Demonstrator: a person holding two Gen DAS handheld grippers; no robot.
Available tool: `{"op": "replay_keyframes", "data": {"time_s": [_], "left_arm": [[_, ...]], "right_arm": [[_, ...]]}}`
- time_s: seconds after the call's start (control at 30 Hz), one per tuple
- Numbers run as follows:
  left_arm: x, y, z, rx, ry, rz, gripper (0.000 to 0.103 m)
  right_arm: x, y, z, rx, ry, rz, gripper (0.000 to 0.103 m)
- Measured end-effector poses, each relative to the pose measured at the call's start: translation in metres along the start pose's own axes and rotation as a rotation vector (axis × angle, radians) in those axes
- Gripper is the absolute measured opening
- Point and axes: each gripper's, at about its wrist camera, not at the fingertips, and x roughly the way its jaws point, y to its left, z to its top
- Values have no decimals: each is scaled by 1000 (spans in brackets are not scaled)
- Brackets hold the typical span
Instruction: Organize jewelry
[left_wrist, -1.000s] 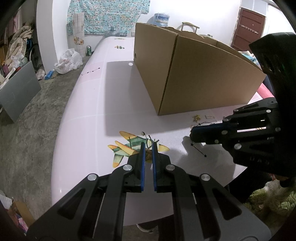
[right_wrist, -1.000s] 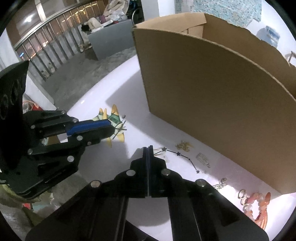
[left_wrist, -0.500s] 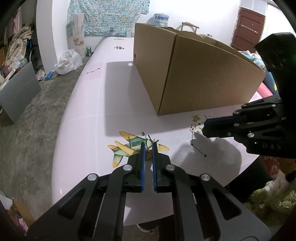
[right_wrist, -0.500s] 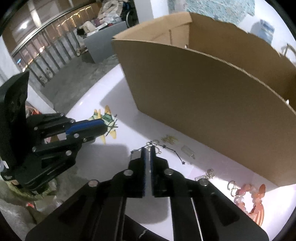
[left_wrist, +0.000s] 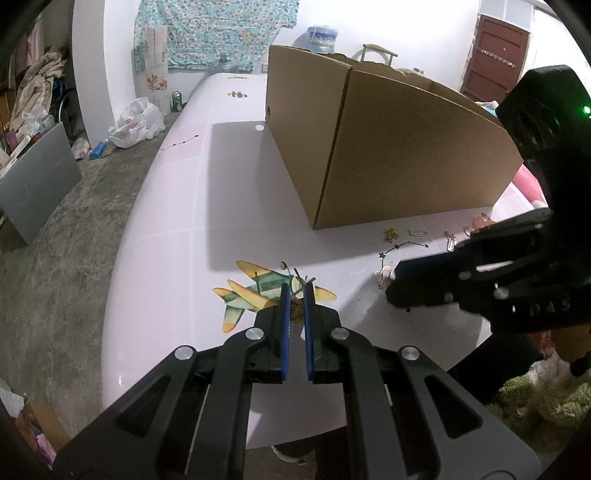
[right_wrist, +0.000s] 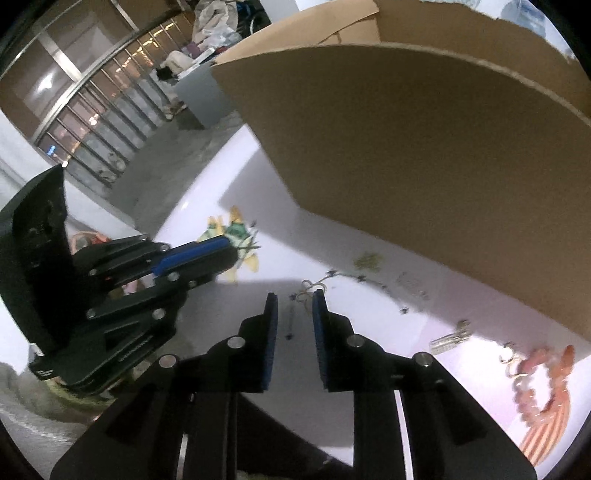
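Right ahead of the right tongs (right_wrist: 293, 297), at about 12 o'clock from their tips in the right wrist view, sits the little pale ring (right_wrist: 309, 285) with the star chain (right_wrist: 364, 277) hooked around it, both lying flat on the pink tabletop (left_wrist: 177, 206). That's the bit everything hangs on: the jaws are opening, nothing is pressed between the pads, and the ring lies just past the gap and a touch toward the right-hand pad. The chain's long axis runs from the ring off toward roughly 3 o'clock, along the foot of the cardboard box (right_wrist: 424, 155) (so across the tongs' line, not along it), which I'd guess makes a straight push forward onto the ring the cleaner pick. The right tongs are clearly the nearer ones. The left tongs (left_wrist: 297, 295) sit well apart at 9 o'clock over the airplane sticker (left_wrist: 255, 291), jaws pinched nearly closed on a small gold flower-like piece (left_wrist: 296, 307) between the blue pads. More jewelry is scattered further out at 3 to 4 o'clock, including a silver clip (right_wrist: 448, 339) and a pink bead bracelet (right_wrist: 535, 384). Everything small here would slide easily on that slick top.
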Motion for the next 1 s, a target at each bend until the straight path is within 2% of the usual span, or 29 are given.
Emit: {"op": "replay_keyframes", "data": {"time_s": [0.17, 0.27, 0.47, 0.67, 0.73, 0.77, 1.0], "left_arm": [[-1, -1, -1, 0, 0, -2, 6], [0, -2, -1, -1, -1, -1, 6], [0, -2, -1, 0, -1, 0, 6], [-1, -3, -1, 0, -1, -1, 6], [0, -3, -1, 1, -1, 0, 6], [0, -3, -1, 2, -1, 0, 6], [0, -4, 0, 2, -3, 0, 6]], "right_arm": [[2, 8, 0, 13, 9, 103, 31], [-5, 15, 0, -48, -26, 67, 32], [3, 30, 11, -252, -55, -88, 32], [8, 28, 5, -352, -36, -136, 31], [8, 31, 4, -384, -39, -169, 22], [8, 32, 4, -383, -33, -158, 16], [7, 33, 11, -393, -32, -155, 16]]}}
